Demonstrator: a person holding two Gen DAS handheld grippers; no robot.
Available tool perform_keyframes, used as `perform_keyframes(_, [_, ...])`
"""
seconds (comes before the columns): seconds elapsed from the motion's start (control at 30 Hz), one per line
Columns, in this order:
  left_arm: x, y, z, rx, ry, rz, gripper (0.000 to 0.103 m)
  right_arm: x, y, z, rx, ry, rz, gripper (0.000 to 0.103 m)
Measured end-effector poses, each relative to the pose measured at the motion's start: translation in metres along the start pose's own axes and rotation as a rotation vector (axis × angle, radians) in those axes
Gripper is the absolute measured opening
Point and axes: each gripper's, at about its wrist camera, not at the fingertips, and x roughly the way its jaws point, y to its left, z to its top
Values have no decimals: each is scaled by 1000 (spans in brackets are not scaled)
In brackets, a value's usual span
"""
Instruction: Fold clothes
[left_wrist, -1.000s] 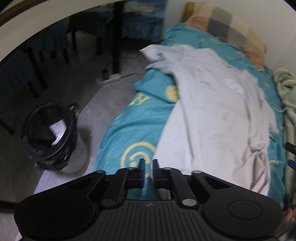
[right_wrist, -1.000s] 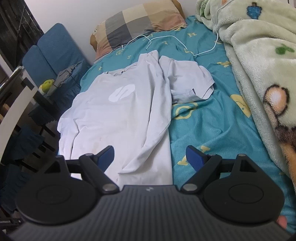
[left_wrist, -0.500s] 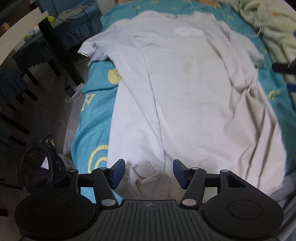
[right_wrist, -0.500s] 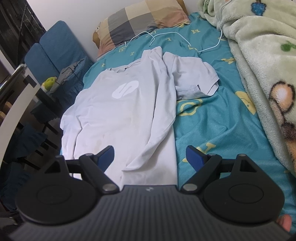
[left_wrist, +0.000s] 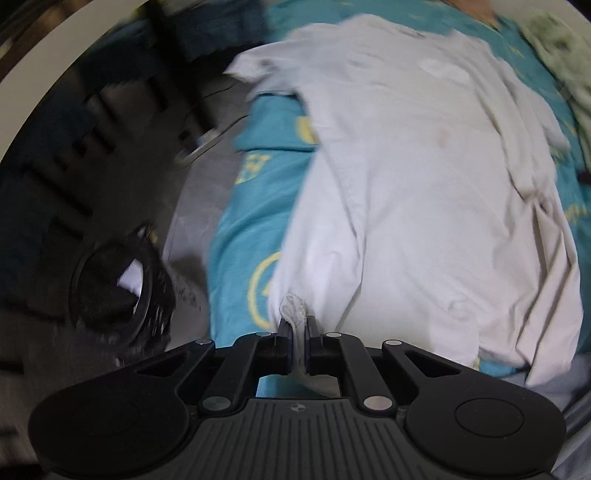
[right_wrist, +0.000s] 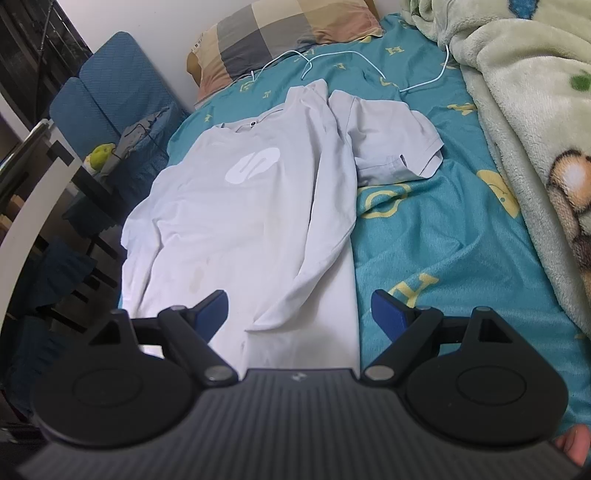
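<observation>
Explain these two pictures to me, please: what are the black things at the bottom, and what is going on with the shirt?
No robot here: a person holds a two-finger gripper in each hand, and each carries a fisheye camera that looks along its fingers. The black shapes at the bottom are those tools.

In the left wrist view, the left gripper is shut on a bunched bit of the hem of the white T-shirt, at its corner by the bed's edge. This picture is blurred. A black bin stands on the floor beside the bed.

In the right wrist view, the right gripper is open and holds nothing, above the shirt's lower end. The shirt lies on a teal sheet, one sleeve spread out. Nearby are a checked pillow, a white cable and a fleece blanket.
</observation>
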Motion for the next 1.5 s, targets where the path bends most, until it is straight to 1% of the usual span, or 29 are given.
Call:
perform_keyframes(0.1, [3, 29, -1, -164, 30, 16, 7, 4, 3, -1, -20, 13, -8, 86])
perform_keyframes(0.17, [6, 41, -3, -246, 43, 26, 8, 6, 4, -2, -28, 21, -8, 86])
perform_keyframes(0.23, [3, 45, -3, -286, 29, 31, 9, 7, 3, -2, -27, 27, -10, 86])
perform_keyframes(0.27, [1, 45, -3, -296, 19, 32, 11, 7, 3, -2, -26, 28, -11, 86])
perform_keyframes(0.3, [-1, 47, -2, -300, 10, 30, 14, 7, 3, -2, -24, 28, -11, 86])
perform_keyframes(0.33, [-3, 48, -1, -300, 3, 25, 20, 7, 2, -2, -23, 28, -12, 86])
perform_keyframes(0.37, [-5, 48, 0, -297, -3, 19, 25, 7, 2, -2, -22, 28, -12, 86])
perform_keyframes(0.43, [-9, 42, 2, -282, -33, 5, 32, 6, 3, -1, -23, 23, -10, 86])
perform_keyframes(0.47, [-10, 38, 3, -266, -53, 3, 38, 6, 3, -1, -24, 21, -10, 86])
perform_keyframes(0.5, [-11, 35, 5, -248, -75, 2, 41, 5, 3, -1, -24, 17, -11, 86])
perform_keyframes(0.53, [-13, 29, 5, -228, -97, 0, 47, 4, 3, -1, -24, 13, -12, 86])
perform_keyframes(0.67, [-21, 4, 9, -148, -183, -16, 54, -1, 2, 2, -11, -12, -18, 86])
perform_keyframes(0.73, [-25, -8, 10, -109, -226, -24, 55, -3, 2, 3, -6, -23, -22, 86])
perform_keyframes(0.8, [-26, -24, 13, -76, -277, -47, 57, -6, 2, 6, -4, -35, -19, 86])
perform_keyframes(0.93, [-20, -61, 13, -27, -369, -90, 60, -19, 6, 11, -23, -95, -30, 86])
perform_keyframes(1.03, [-11, -90, 14, -8, -384, -144, 60, -25, 5, 18, -25, -131, -46, 86])
perform_keyframes(1.2, [5, -134, 23, 60, -423, -167, 60, -22, -6, 44, 1, -162, -75, 86])
perform_keyframes(1.33, [24, -143, 38, 85, -451, -167, 61, -8, -26, 73, 88, -153, -66, 86])
perform_keyframes(1.43, [38, -149, 49, 101, -471, -168, 62, 8, -45, 96, 166, -133, -47, 86])
perform_keyframes(1.5, [48, -153, 56, 111, -485, -168, 63, 21, -57, 111, 190, -120, -48, 85])
